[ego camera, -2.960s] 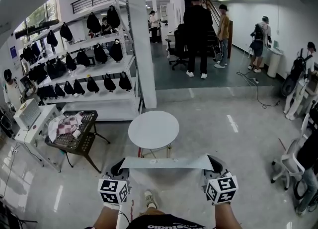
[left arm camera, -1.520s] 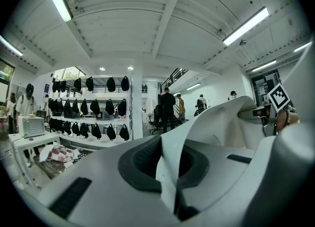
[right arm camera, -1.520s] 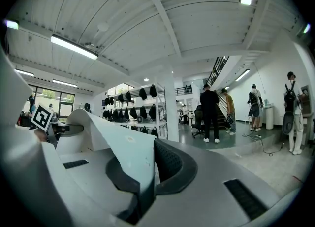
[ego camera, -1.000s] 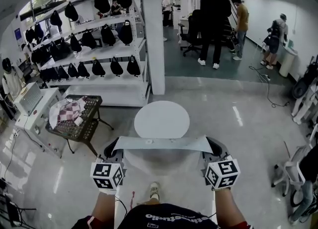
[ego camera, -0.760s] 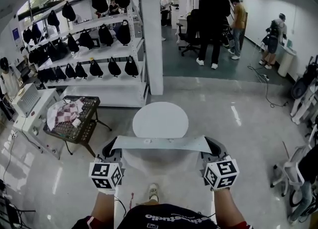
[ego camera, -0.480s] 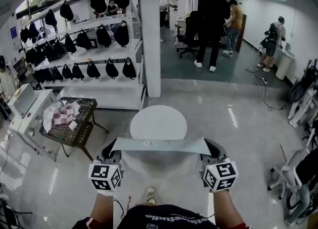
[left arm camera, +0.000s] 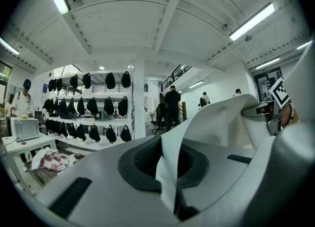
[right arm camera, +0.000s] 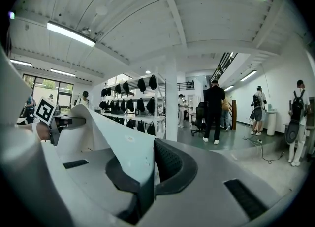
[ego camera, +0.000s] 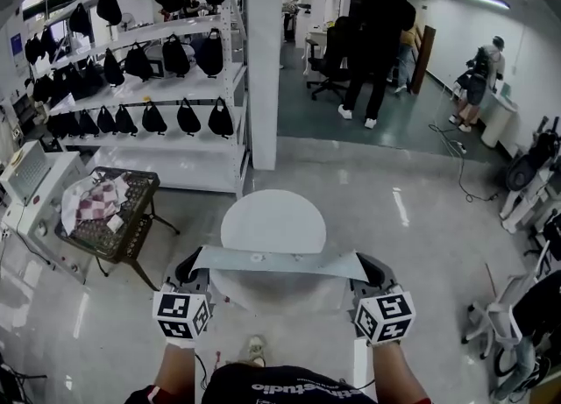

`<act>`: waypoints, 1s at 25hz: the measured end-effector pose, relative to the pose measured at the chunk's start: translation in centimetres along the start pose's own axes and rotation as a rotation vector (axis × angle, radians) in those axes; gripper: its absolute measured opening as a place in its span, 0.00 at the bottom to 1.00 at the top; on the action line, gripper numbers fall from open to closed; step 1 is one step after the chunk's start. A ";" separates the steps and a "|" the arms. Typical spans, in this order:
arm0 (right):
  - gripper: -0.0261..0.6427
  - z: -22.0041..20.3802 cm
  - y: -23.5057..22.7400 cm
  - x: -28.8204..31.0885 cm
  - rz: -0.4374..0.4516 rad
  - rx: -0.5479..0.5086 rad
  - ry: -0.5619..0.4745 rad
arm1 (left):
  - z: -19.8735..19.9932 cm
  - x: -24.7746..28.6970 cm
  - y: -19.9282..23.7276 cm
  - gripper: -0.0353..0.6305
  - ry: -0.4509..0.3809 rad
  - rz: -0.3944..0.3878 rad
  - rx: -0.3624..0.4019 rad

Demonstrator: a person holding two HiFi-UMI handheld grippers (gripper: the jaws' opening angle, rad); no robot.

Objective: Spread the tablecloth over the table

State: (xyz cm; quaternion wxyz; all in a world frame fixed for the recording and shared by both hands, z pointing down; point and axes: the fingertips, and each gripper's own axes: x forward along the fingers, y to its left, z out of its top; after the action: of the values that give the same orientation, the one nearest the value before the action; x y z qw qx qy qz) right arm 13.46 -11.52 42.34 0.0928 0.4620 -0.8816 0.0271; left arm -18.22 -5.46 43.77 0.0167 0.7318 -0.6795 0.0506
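Note:
A pale grey-white tablecloth (ego camera: 276,262) hangs stretched in a band between my two grippers, just in front of the near rim of a round white table (ego camera: 272,218). My left gripper (ego camera: 189,272) is shut on the cloth's left end, and the fabric (left arm camera: 216,122) folds out from between its dark pads (left arm camera: 147,159). My right gripper (ego camera: 368,272) is shut on the right end, with the cloth (right arm camera: 113,142) pinched beside its ribbed pad (right arm camera: 170,164). Both grippers are held level at about the same height. The cloth hides part of the table's near edge.
A white pillar (ego camera: 263,60) and white shelves of black bags (ego camera: 149,69) stand beyond the table. A black wire cart with a checked cloth (ego camera: 101,205) sits at the left. Several people (ego camera: 377,43) stand at the back. A white chair frame (ego camera: 504,332) is at the right.
Both grippers have moved forward with the stretched cloth, and the round table now lies closer under it. The grip on both ends is unchanged.

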 end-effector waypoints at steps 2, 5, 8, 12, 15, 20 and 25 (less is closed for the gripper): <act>0.08 0.0 -0.2 1.5 -0.002 0.001 0.009 | -0.2 1.3 0.8 0.08 0.007 0.001 -0.003; 0.08 0.5 -0.8 3.6 -0.007 0.005 0.012 | -0.2 3.3 1.7 0.08 0.014 -0.002 -0.010; 0.08 1.0 -1.0 5.6 -0.012 0.007 0.013 | 0.1 5.1 2.9 0.08 0.022 -0.002 -0.016; 0.08 1.8 -1.1 8.2 -0.012 0.002 0.023 | 0.5 7.3 4.7 0.08 0.021 -0.003 -0.024; 0.08 2.6 -1.0 10.1 -0.018 -0.007 0.022 | 1.0 9.0 6.1 0.08 0.011 -0.003 -0.029; 0.08 3.7 -0.9 12.8 -0.034 -0.016 0.019 | 1.6 11.7 8.2 0.08 -0.001 -0.015 -0.035; 0.08 4.3 -1.4 15.3 -0.059 -0.014 0.020 | 1.9 14.4 9.6 0.08 -0.006 -0.037 -0.034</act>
State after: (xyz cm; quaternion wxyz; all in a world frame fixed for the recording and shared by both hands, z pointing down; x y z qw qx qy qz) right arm 5.50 -25.28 40.95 0.1054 0.4868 -0.8668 0.0230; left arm -26.62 -20.66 42.88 0.0277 0.7441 -0.6665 0.0365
